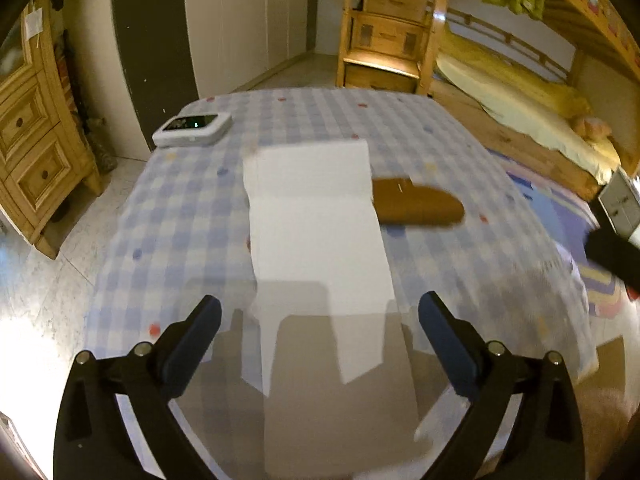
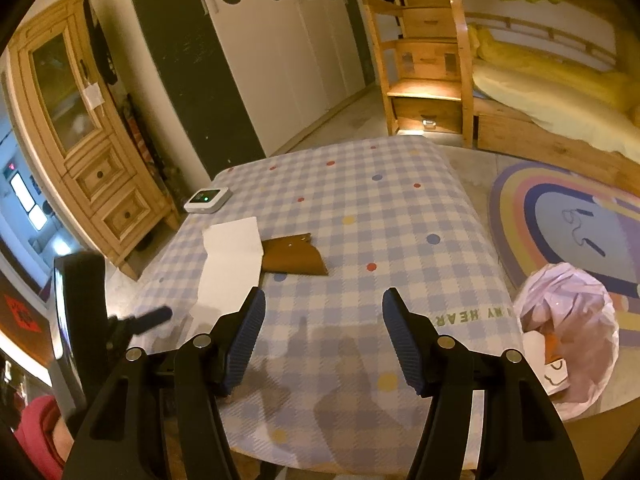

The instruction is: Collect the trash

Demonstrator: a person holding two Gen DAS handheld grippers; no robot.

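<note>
With both the left tongs (image 1: 320, 314) and right tongs (image 2: 324, 310) held wide open and empty, the white paper sheet (image 1: 316, 232), lying flat on the checked desk (image 1: 420, 140) against brown cardboard (image 1: 416, 206), was judged light, limp and best pinched at its near edge.

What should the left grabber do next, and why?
Probably ease the left gripper forward and down onto the long white paper sheet. Its jaws are open and empty, the sheet lies flat on the blue checked tablecloth straight ahead, and the pink plastic trash bag waits on the floor.
</note>
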